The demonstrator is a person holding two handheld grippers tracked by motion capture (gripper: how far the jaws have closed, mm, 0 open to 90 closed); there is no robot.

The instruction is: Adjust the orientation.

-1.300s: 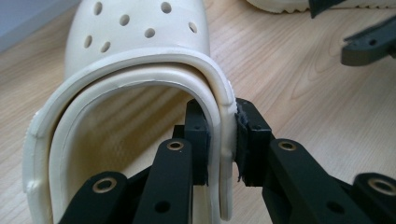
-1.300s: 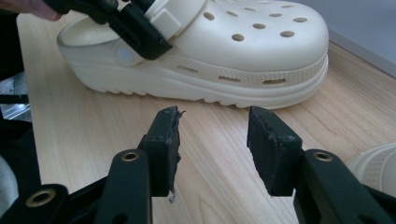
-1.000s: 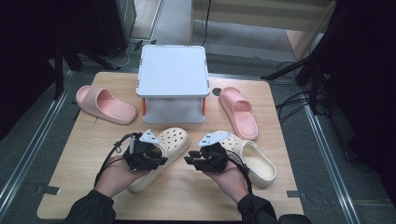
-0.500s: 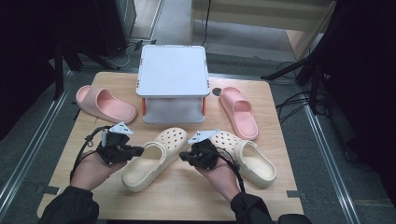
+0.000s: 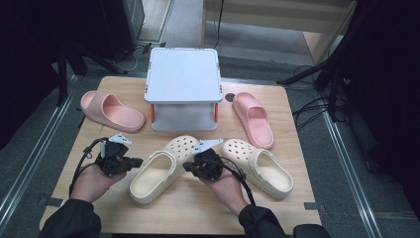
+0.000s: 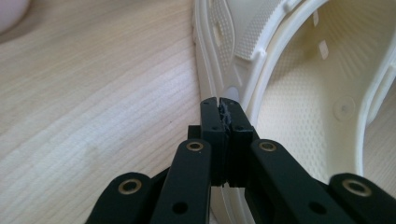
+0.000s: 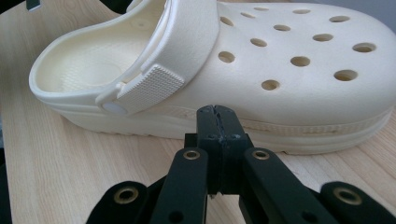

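Below centre of the high view, both jaw pairs have just closed, empty: left gripper (image 5: 132, 162) beside the left cream clog (image 5: 157, 171), right gripper (image 5: 190, 166) between it and the right cream clog (image 5: 257, 166), on the wooden table (image 5: 198, 213)

High view overhead, facing forward-down; gripper views close, sharing the clogs (image 5: 213, 166).

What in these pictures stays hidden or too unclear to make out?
- High view: the white two-level shoe rack has its lower shelf shadowed by its top.
- High view: the dark round spot on the wooden table is too small.
- Left gripper view: the left cream perforated clog has its toe cut off.
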